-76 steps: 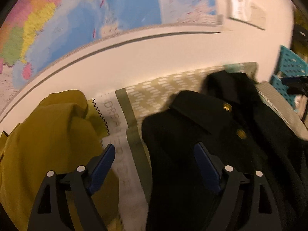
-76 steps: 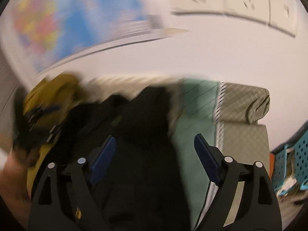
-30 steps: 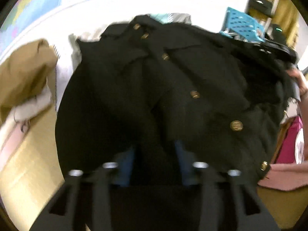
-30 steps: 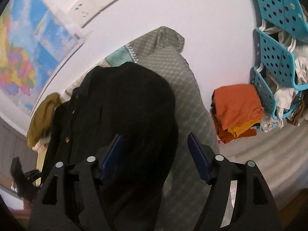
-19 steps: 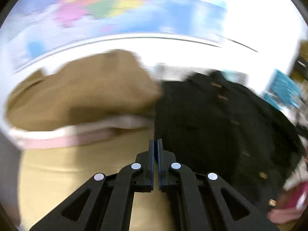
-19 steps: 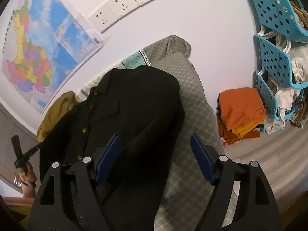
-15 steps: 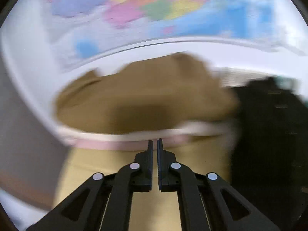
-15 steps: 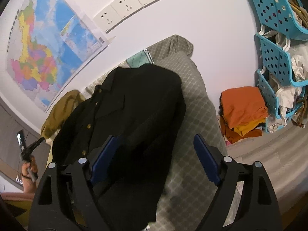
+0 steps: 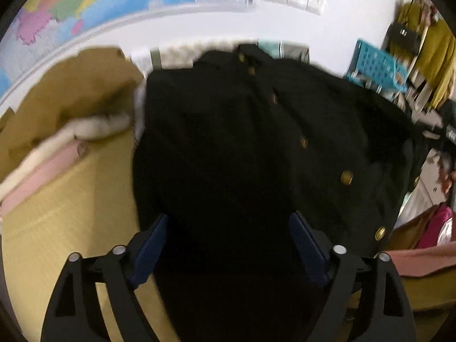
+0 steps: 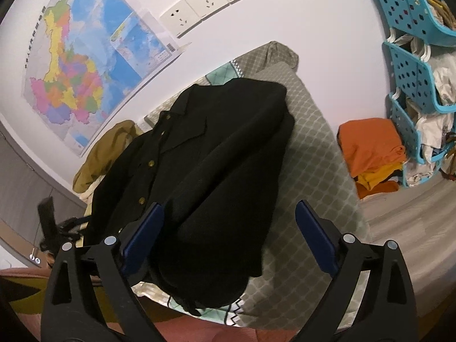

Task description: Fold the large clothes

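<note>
The left gripper is seen with its blue-padded jaws just spread wide, nothing pinched; the black gold-buttoned jacket lies beneath them. The right gripper has likewise just been opening further, and nothing is held. The jacket is laid on the grey diamond-patterned quilt, one side apparently folded in over the front. An olive-brown garment is heaped beyond the jacket. The jacket's further folds are judged outstanding.
</note>
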{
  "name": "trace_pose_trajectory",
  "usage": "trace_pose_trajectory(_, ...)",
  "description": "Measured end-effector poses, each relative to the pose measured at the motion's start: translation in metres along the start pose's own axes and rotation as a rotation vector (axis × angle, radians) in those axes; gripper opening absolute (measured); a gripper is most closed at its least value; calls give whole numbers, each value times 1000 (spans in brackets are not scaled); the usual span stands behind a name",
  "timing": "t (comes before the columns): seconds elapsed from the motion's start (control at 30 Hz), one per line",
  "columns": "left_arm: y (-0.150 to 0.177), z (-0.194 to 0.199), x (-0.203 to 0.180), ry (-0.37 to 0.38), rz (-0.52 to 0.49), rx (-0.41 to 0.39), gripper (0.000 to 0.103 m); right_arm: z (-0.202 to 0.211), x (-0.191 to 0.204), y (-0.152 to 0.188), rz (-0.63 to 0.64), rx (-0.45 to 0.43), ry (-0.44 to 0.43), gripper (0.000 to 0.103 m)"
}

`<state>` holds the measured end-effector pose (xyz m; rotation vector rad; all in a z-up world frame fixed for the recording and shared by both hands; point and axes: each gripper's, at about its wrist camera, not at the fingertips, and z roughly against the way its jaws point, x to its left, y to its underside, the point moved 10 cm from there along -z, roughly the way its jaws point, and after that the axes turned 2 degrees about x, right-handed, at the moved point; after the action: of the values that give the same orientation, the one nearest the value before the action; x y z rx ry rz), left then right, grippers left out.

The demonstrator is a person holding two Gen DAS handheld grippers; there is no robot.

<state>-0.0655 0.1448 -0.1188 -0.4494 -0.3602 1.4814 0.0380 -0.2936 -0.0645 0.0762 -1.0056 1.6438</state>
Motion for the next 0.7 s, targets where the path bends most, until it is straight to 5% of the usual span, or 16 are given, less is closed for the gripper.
trace_pose_trajectory(0.03,5,-5,2,-21,-6,19,82,-1,0,2,0,1,7,94)
trace_pose_trajectory(0.17,10,-12,19,-69,29,28,8,-5,-3,9,-14,10,2,94)
trace_pose_trajectory(0.2,8,-6,28,-55,60,5,5,-4,-3,10,-20,8,-1,94)
trace_pose_trajectory(0.33,-21,55,91,-128,191,-153,4,0,-4,14,-20,5,0,94)
trace_pose_trajectory(0.43,-33,91,153,-304,281,-209,7,6,-2,14,-10,-7,-9,94)
trace_pose_trajectory(0.53,-26,90,202,-519,315,-132,29,10,2,17,5,-16,-21,95)
trace_pose_trajectory(0.6,-17,83,217,-671,302,-59,54,9,4,21,9,-9,-19,97)
trace_pose_trajectory(0.63,-14,77,217,-677,292,-43,54,9,4,23,14,-5,-20,97)
trace_pose_trajectory(0.7,-15,66,201,-539,298,-64,54,4,6,29,31,17,-13,97)
